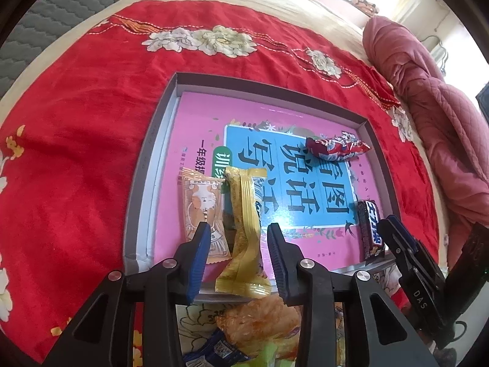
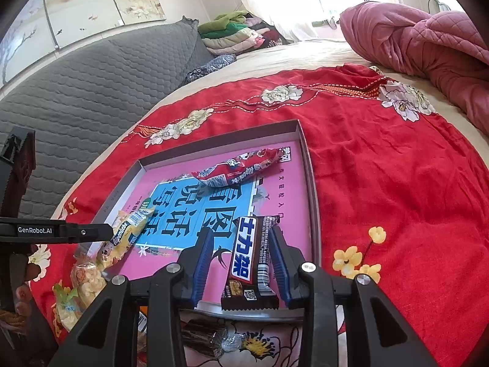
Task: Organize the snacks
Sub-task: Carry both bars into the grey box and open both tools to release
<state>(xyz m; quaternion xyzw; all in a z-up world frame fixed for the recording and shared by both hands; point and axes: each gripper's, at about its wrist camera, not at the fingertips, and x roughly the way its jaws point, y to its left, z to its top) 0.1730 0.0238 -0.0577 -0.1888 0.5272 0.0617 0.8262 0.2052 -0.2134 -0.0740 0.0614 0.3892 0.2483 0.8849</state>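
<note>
A shallow grey tray (image 1: 143, 165) lined with a pink and blue book cover lies on a red floral cloth. In the left wrist view my left gripper (image 1: 239, 235) is open, its jaws either side of a yellow Alpenliebe packet (image 1: 244, 232) that rests over the tray's near edge. An orange cartoon packet (image 1: 203, 211) lies beside it. A red Alpenliebe packet (image 1: 336, 147) lies at the tray's far right. In the right wrist view my right gripper (image 2: 240, 238) is open around a brown Snickers bar (image 2: 250, 260) lying at the tray's near edge (image 2: 305, 153).
Loose snacks lie on the cloth in front of the tray: an orange packet (image 1: 259, 324), a blue packet (image 1: 211, 351), a dark wrapped sweet (image 2: 204, 336), a popcorn bag (image 2: 85, 281). A pink quilt (image 2: 428, 46) lies at right, a grey headboard (image 2: 76, 91) at left.
</note>
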